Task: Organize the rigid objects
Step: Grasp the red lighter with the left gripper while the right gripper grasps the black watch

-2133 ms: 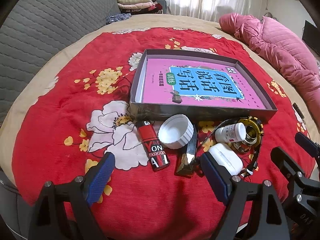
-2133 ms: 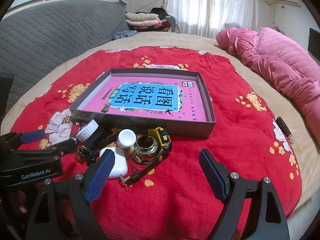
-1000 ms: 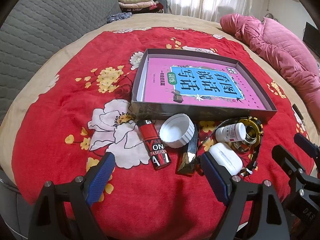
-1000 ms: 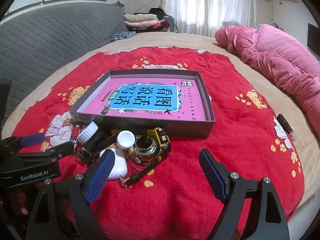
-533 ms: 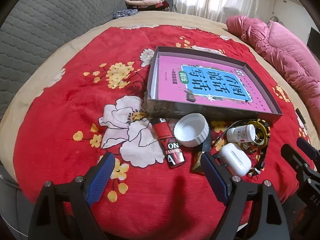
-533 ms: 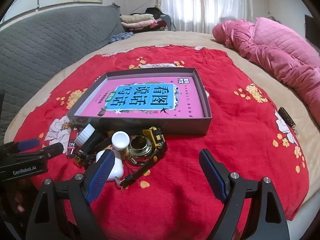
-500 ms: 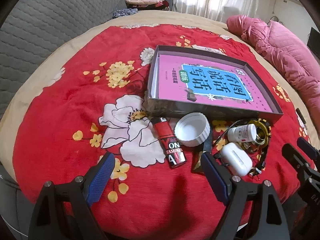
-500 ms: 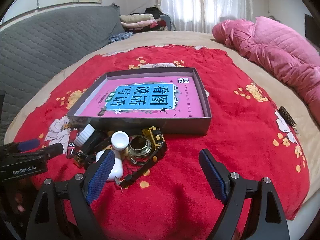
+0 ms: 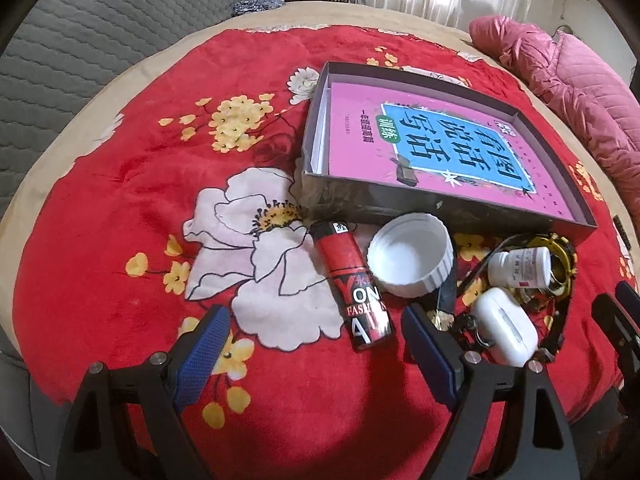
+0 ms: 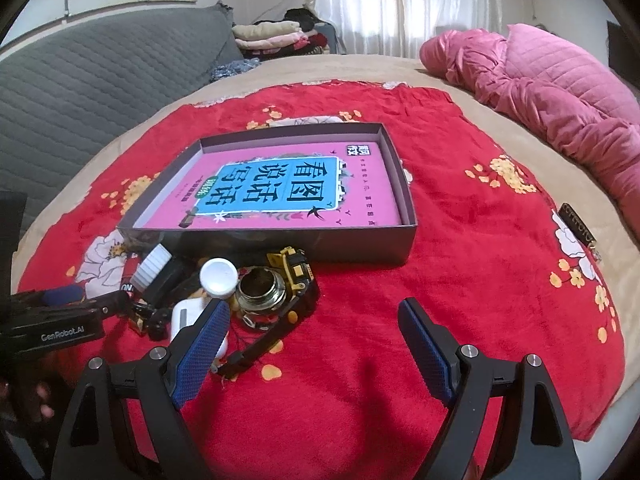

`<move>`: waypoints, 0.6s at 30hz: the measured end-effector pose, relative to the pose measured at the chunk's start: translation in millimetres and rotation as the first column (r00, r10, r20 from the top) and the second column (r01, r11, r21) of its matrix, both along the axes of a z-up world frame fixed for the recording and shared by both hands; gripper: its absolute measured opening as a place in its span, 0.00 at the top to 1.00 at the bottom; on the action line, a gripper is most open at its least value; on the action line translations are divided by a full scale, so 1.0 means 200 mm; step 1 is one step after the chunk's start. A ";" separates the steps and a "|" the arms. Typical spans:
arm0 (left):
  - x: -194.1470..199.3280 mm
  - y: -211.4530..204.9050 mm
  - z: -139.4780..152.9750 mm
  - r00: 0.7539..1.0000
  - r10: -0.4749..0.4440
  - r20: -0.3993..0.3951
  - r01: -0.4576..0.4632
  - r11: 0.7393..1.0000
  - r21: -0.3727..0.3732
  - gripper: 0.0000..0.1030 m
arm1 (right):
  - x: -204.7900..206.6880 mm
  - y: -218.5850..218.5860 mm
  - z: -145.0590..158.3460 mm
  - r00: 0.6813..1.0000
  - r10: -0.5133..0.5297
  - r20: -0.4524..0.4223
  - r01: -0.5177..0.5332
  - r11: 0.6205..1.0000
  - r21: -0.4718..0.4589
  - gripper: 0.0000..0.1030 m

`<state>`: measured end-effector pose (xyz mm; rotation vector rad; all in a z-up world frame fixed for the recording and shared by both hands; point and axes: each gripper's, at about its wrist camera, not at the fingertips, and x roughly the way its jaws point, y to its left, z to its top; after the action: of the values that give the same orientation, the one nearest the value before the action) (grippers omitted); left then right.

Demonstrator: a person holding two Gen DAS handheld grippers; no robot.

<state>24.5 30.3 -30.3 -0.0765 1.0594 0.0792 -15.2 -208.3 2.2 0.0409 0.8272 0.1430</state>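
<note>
A grey box [image 9: 420, 208] holding a pink book [image 9: 432, 136] lies on the red blanket. In front of it sit a red lighter [image 9: 352, 280], a white cap [image 9: 412, 260], a white pill bottle [image 9: 520, 267], a white earbud case [image 9: 505, 332] and a yellow-black watch [image 10: 294, 270] around a metal ring [image 10: 260, 290]. My left gripper [image 9: 316, 344] is open, just short of the lighter, which lies between its fingers' line. My right gripper [image 10: 314, 344] is open too, its left finger [image 10: 200, 340] over the earbud case [image 10: 182, 316]. Neither holds anything.
The red floral blanket [image 9: 140, 184] covers a round beige bed [image 10: 440, 80]. A pink quilted coat [image 10: 552, 92] lies at the right, folded clothes [image 10: 272, 36] at the back, a grey padded headboard [image 9: 80, 40] at the left. A small dark tag [image 10: 578, 230] lies by the right edge.
My left gripper has moved closer to the lighter and cap and shifted left. My right gripper has edged forward and left toward the pile. Both stay open; no object has moved.
</note>
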 end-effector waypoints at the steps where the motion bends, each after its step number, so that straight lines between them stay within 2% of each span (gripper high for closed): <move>1: 0.01 0.00 -0.01 1.000 0.003 -0.003 -0.003 1.000 0.009 0.16 | 0.00 0.00 0.00 1.000 -0.001 -0.001 0.001 1.000 -0.002 0.16; 6: 0.04 -0.01 -0.06 1.000 0.007 -0.029 -0.006 0.999 0.031 0.15 | 0.03 0.00 -0.03 1.000 -0.003 -0.001 0.003 1.000 -0.027 0.16; 18: 0.05 0.00 -0.07 1.000 -0.003 -0.018 0.004 0.997 0.071 0.16 | 0.14 -0.02 -0.11 0.999 -0.024 -0.035 0.020 0.995 -0.093 0.16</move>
<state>35.2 30.8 -44.8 -0.0092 1.0738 0.1147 13.0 -212.9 -20.7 -0.0344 0.8679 0.0833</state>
